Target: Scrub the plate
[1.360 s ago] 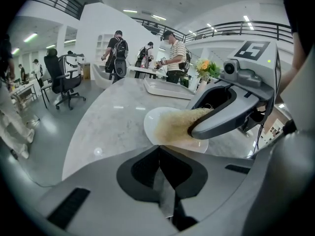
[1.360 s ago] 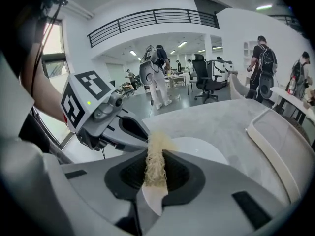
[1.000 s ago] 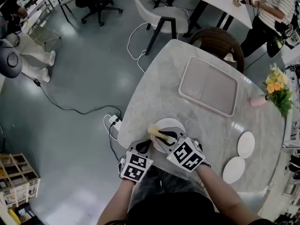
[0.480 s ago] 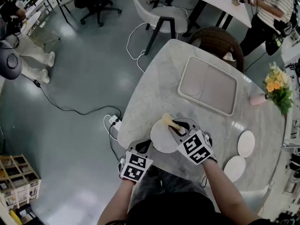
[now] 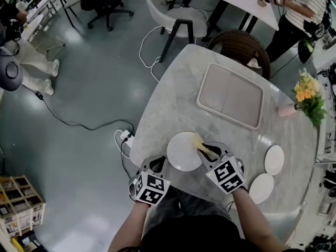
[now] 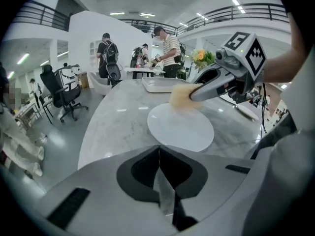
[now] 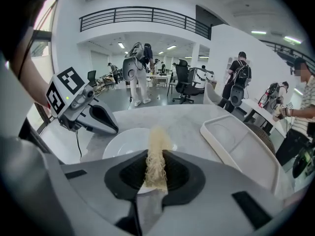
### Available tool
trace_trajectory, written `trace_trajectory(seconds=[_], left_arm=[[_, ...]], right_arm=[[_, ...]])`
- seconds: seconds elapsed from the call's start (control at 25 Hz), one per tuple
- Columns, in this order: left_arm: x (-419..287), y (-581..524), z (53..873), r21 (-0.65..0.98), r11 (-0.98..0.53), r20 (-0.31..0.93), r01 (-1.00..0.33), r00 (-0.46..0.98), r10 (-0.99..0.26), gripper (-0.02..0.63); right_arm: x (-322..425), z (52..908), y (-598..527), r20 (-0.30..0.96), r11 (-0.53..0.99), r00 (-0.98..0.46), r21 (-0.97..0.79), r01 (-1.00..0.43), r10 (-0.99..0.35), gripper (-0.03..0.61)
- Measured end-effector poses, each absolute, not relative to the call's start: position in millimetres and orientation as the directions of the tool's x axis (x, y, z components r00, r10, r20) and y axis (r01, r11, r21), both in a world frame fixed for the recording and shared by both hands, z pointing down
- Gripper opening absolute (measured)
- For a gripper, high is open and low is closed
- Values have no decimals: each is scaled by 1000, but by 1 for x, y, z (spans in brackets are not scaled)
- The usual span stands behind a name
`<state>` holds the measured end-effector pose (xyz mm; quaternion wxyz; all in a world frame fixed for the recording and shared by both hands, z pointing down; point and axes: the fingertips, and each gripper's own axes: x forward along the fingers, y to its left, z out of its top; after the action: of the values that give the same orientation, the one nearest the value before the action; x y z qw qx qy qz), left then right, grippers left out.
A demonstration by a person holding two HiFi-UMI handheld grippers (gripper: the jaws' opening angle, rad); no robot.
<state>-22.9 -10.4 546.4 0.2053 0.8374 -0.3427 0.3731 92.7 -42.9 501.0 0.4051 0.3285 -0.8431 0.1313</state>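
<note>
A round white plate (image 5: 180,152) lies flat on the marble table (image 5: 173,104) near its front edge; it also shows in the left gripper view (image 6: 181,128) and the right gripper view (image 7: 120,142). My right gripper (image 5: 206,150) is shut on a straw-coloured fibrous scrubber (image 5: 198,140), whose tip rests at the plate's right rim. The scrubber (image 7: 156,149) sticks out between the jaws. My left gripper (image 5: 156,165) sits just off the plate's front-left rim, jaws shut with nothing between them (image 6: 158,167), apart from the plate.
A beige rectangular tray (image 5: 231,96) lies at the table's far side. Two small white plates (image 5: 274,159) (image 5: 261,189) sit at the right, and flowers in a pink vase (image 5: 306,96) beyond. A wicker chair (image 5: 241,45) stands behind the table; a cable and power strip (image 5: 125,136) are on the floor.
My right gripper has swept the scrubber across the plate from its left part to its right rim. The left gripper has hardly moved.
</note>
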Motion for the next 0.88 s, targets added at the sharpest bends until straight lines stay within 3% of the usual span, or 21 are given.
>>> trace_trajectory(seconds=[0.24,0.88], left_arm=[[-14,0,552,-36,-777,793,-628,456,-405,12],[-12,2,552,-20,-775,786,-631,469,-403,12]], right_arm=[[97,502,-17,784,753,-457,20,-658,-420,80],[36,511,32,776,792,-602,-242,-561,-190,79]])
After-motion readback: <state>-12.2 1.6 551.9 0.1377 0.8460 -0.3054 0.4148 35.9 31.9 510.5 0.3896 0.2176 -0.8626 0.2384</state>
